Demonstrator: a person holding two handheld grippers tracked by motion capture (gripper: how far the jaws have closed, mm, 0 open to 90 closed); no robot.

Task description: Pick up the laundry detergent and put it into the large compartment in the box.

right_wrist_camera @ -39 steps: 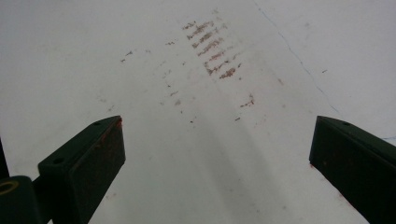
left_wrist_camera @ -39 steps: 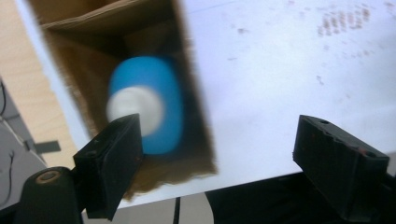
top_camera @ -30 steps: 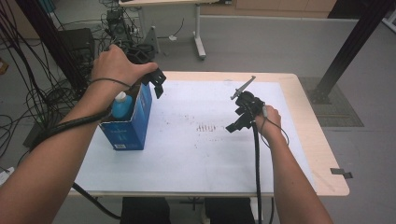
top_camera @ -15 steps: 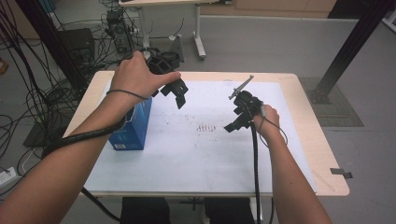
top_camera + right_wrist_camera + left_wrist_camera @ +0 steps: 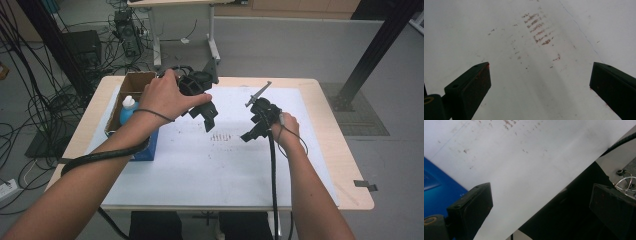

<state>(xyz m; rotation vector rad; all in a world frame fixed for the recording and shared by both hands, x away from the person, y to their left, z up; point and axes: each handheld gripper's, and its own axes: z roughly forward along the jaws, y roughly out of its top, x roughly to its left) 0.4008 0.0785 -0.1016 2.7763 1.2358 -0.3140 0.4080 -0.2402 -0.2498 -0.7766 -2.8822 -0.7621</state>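
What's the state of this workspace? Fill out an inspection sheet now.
Surface: white mat on a wooden table, with brownish scuff marks mid-mat.
Job's things: open cardboard box with blue sides at the table's left; a blue bottle with a white cap stands inside.
Clutter: nothing seen.
Grippers: left gripper open and empty over the mat beside the box; right gripper open and empty over the mat.
Cables: one cable trails from the right gripper; many lie on the floor at left.
Surroundings: second table behind; black post at right.
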